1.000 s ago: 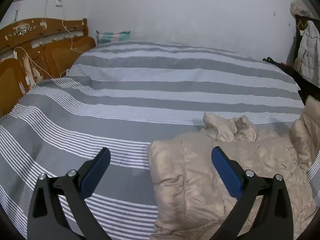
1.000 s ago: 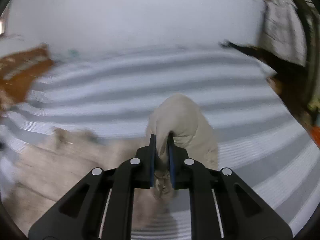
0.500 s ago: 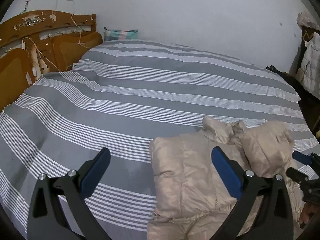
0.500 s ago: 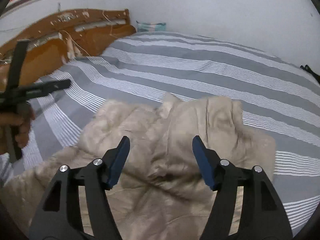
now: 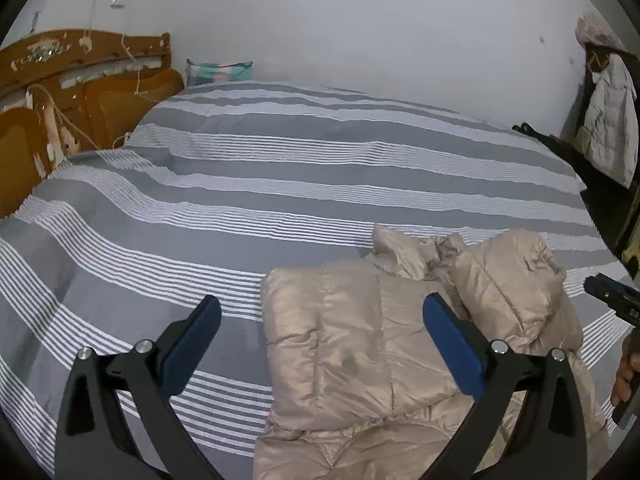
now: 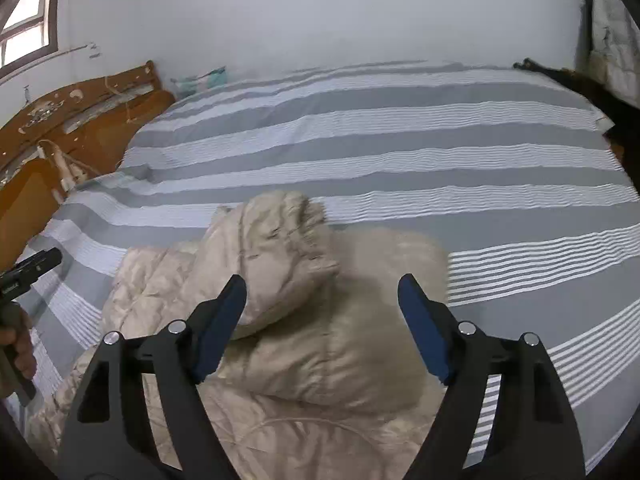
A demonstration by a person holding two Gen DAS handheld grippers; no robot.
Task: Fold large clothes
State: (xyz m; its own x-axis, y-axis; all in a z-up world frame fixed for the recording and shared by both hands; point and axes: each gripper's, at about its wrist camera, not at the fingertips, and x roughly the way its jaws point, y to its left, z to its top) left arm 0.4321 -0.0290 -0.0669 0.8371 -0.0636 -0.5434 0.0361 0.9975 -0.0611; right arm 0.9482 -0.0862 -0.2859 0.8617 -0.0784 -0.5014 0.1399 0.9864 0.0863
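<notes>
Your right gripper (image 6: 322, 312) has been opening, dropping the sleeve onto the puffy beige jacket (image 5: 360, 344) | both grippers are hovering agape, angled down over it, left gripper (image 5: 320, 336) gripping nothing | striped bedspread (image 5: 280, 184) underneath.

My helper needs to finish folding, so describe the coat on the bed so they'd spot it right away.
Find the big bed with the grey and white striped cover, then look at its near right part. The coat lies there: a shiny beige puffer, both sleeves folded in over its body. The only other coat is white and hangs by the wall, off the bed.
</notes>
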